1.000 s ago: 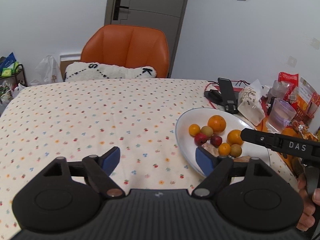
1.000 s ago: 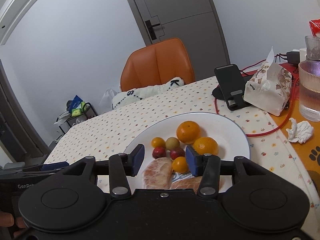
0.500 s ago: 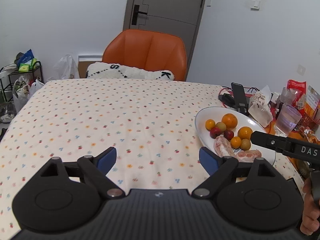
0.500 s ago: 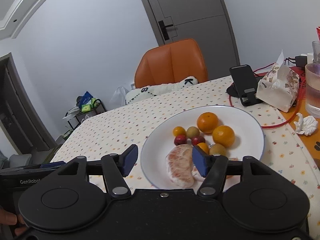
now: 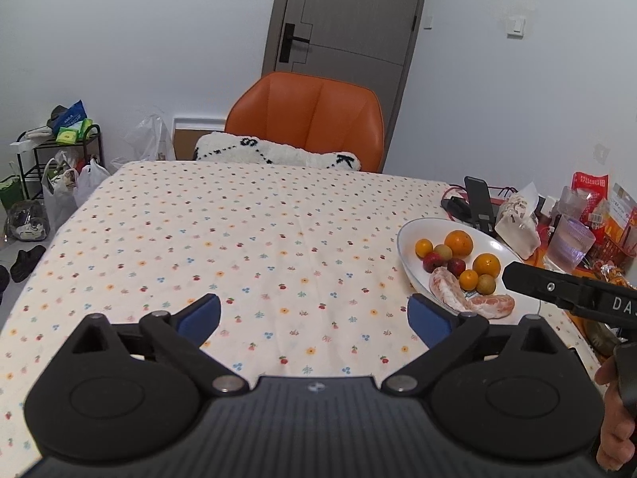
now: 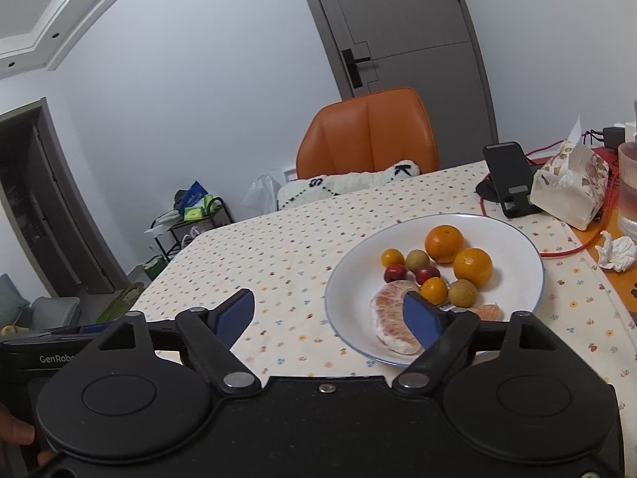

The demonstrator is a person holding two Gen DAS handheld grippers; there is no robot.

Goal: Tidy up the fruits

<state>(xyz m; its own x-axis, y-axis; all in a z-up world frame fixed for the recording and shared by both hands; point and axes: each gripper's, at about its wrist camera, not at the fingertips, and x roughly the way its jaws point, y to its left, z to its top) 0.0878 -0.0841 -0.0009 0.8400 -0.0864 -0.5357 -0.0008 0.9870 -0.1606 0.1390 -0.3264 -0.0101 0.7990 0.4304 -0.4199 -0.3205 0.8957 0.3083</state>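
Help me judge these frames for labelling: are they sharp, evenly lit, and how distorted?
Left wrist view: soft even light, the plate and fruit sharp, the door leaning from fisheye bending, corners vignetted. Right wrist view: equally sharp, the door frame strongly curved, only faint shadows under the oranges, no glare.

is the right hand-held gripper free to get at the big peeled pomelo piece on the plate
Probably yes. The right hand-held gripper is open and empty, and the peeled pomelo piece lies at the plate's near edge with nothing over it.
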